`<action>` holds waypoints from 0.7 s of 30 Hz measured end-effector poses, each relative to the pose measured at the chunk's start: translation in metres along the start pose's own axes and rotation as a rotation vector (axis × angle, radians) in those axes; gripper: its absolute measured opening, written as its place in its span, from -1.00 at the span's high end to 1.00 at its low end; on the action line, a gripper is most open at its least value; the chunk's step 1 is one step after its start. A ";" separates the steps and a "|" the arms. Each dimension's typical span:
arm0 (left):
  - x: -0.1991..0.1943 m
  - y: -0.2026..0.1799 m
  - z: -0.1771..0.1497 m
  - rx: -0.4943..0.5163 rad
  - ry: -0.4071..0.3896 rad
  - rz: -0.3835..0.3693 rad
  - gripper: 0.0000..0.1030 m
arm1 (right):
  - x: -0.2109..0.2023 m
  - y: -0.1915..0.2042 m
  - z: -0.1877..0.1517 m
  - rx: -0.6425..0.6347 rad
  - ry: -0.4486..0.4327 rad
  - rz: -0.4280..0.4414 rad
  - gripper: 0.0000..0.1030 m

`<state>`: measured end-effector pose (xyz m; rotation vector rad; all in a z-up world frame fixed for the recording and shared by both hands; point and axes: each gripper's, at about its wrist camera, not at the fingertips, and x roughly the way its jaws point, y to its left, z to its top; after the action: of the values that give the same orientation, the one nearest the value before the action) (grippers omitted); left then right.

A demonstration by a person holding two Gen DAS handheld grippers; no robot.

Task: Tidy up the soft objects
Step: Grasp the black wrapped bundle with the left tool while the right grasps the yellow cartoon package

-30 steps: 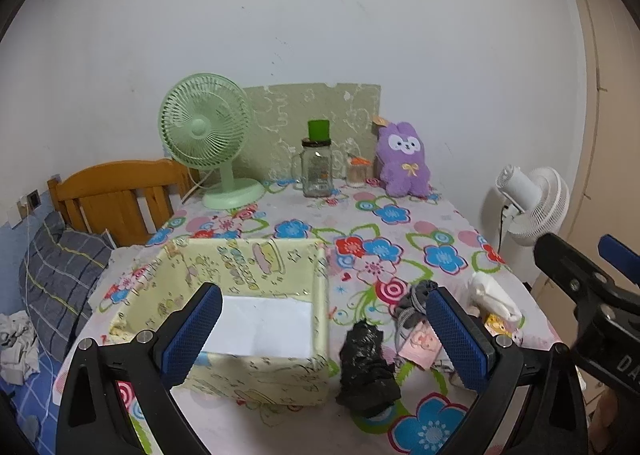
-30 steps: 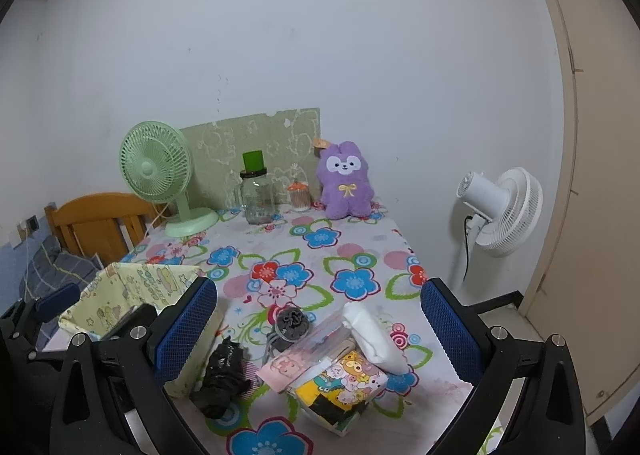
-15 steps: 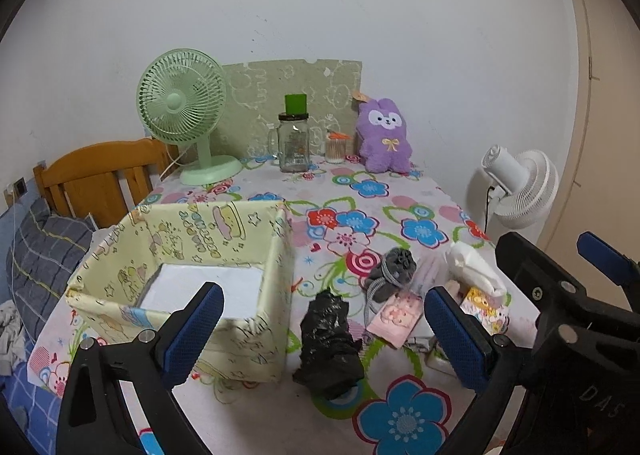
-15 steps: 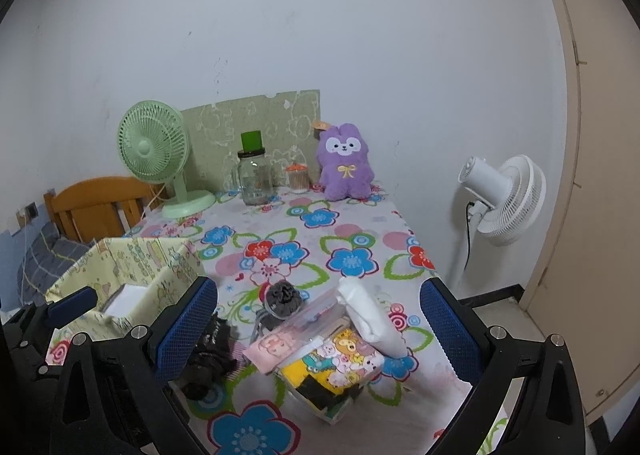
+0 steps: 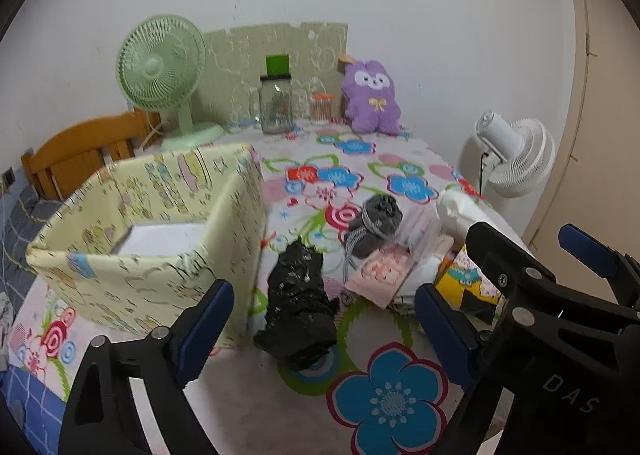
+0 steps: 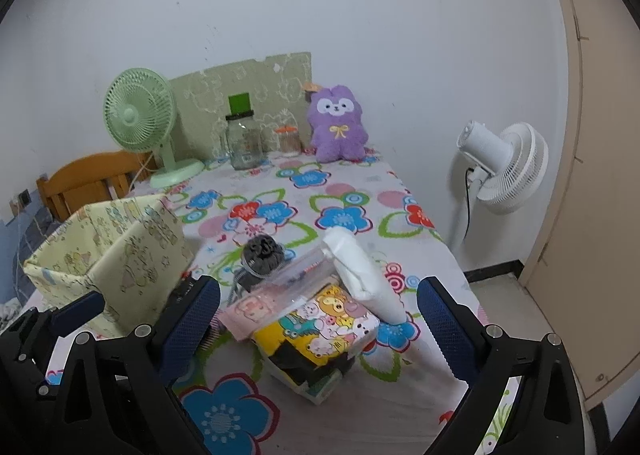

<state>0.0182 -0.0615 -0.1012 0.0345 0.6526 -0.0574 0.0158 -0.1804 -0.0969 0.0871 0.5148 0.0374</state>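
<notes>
A crumpled black plastic bag lies on the table just right of the pale yellow fabric box, close to the box's near right corner. To the right of the box and beyond the black bag sits a rolled grey sock bundle with a striped cord. Right of that bundle lies a flat pink packet under a clear plastic pouch, then a yellow cartoon-printed pack with a white folded soft pack leaning over it. The box stands open-topped, printed with small cartoon figures, a white panel showing at its bottom.

The left tool has its blue-padded jaws spread wide, though they have just been closing a little; the black bag shows between the jaws in the picture, and the pads do not press on it. The right tool is also spread wide, with the cartoon pack and pink packet framed between its pads, untouched.

The table wears a white cloth printed with big blue, red and pink flowers. Far beyond the box, against the white wall, stand a green desk fan, a glass jar with a green-topped lid, a small orange-lidded jar and a purple plush toy before a greenish board. A white floor fan stands off the table's right edge, and a wooden chair back shows behind the box.
</notes>
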 end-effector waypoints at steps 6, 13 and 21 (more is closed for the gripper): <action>0.015 -0.006 -0.007 0.008 0.059 -0.004 -0.60 | 0.014 0.000 -0.007 0.000 0.036 -0.001 -0.94; 0.033 -0.007 -0.011 0.005 0.130 0.003 -0.39 | 0.031 0.000 -0.013 0.002 0.082 0.000 -0.95; 0.050 0.000 -0.014 0.001 0.188 0.039 -0.01 | 0.050 0.004 -0.018 -0.001 0.140 0.008 -0.95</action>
<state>0.0500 -0.0626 -0.1426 0.0544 0.8391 -0.0165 0.0507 -0.1721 -0.1363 0.0855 0.6539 0.0519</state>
